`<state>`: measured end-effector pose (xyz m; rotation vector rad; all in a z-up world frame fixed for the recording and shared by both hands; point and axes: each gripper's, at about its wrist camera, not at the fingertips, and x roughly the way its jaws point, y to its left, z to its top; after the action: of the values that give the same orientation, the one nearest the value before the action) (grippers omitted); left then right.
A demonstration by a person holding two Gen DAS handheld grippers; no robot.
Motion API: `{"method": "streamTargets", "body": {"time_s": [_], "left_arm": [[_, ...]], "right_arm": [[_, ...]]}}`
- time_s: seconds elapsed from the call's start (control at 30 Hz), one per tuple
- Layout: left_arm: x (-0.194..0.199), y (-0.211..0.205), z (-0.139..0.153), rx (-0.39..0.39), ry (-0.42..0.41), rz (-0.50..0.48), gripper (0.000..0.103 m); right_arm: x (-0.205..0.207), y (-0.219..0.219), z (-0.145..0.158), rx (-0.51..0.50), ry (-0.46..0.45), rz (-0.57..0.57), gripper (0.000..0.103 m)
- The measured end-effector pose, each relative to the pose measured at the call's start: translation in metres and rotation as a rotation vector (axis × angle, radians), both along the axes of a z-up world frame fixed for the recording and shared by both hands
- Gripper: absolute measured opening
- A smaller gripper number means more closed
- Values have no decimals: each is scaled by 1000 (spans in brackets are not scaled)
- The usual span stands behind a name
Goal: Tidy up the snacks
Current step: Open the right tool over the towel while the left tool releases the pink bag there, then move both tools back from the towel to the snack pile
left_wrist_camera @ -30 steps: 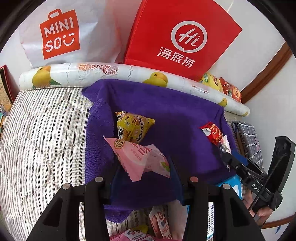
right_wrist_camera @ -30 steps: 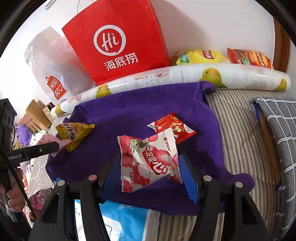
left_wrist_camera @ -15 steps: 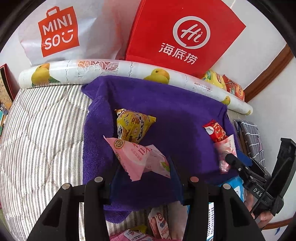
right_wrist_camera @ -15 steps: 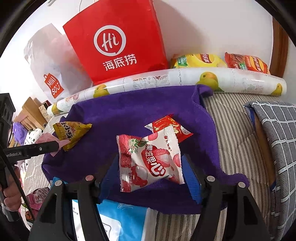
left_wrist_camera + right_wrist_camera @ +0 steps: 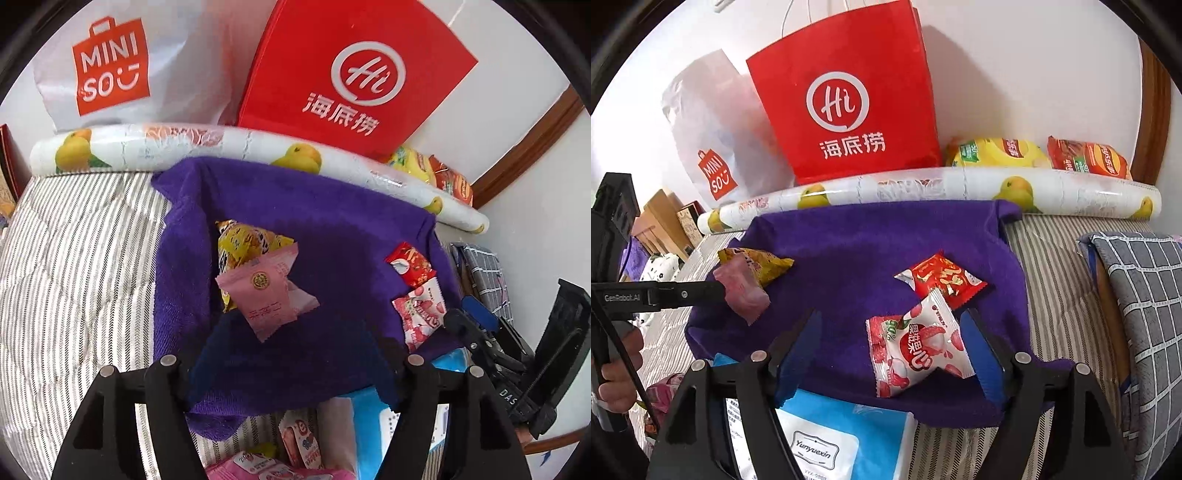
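Observation:
A purple towel (image 5: 332, 221) (image 5: 868, 240) lies on the striped bed. My left gripper (image 5: 288, 339) is open; the pink snack packet (image 5: 267, 299) (image 5: 742, 291) lies on the towel just beyond its fingers, against the yellow snack packet (image 5: 243, 243) (image 5: 757, 264). My right gripper (image 5: 890, 343) is open; the white-and-red lychee packet (image 5: 918, 347) (image 5: 419, 314) lies on the towel between its fingers, below the red snack packet (image 5: 942, 278) (image 5: 410, 264).
A red paper bag (image 5: 846, 96), a white Miniso bag (image 5: 107, 62) and a fruit-print roll (image 5: 923, 192) stand behind the towel. Chip bags (image 5: 1034, 155) lie at the back right. A blue pack (image 5: 827, 439), more snacks (image 5: 295, 450) and a checked pillow (image 5: 1137, 314) lie near.
Both grippers have opened. The pink packet has dropped onto the towel by the yellow packet, and the lychee packet now lies on the towel below the red packet.

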<state>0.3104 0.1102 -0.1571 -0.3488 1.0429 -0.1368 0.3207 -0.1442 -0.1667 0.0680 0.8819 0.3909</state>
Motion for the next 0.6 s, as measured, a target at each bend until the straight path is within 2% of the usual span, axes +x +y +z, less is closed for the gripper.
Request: {"method": "streamTargets", "body": {"time_s": [0.13,0.3,0.47,0.6], "left_arm": [[-12,1,11,-31,-32,-8,69],[-32,-2,26,-11,-69,-30,69],[-62,-2,40,52,-127,-24,69],[-83,2,42,54,-127,-14,69]], "right_arm": [[-4,0,6,5,-36,-3,77],[-19,2,18,-8,-124,-22,77],[-43,5,29,23,-84,-40,77],[-75,13,46,15,-76,-33,77]]}}
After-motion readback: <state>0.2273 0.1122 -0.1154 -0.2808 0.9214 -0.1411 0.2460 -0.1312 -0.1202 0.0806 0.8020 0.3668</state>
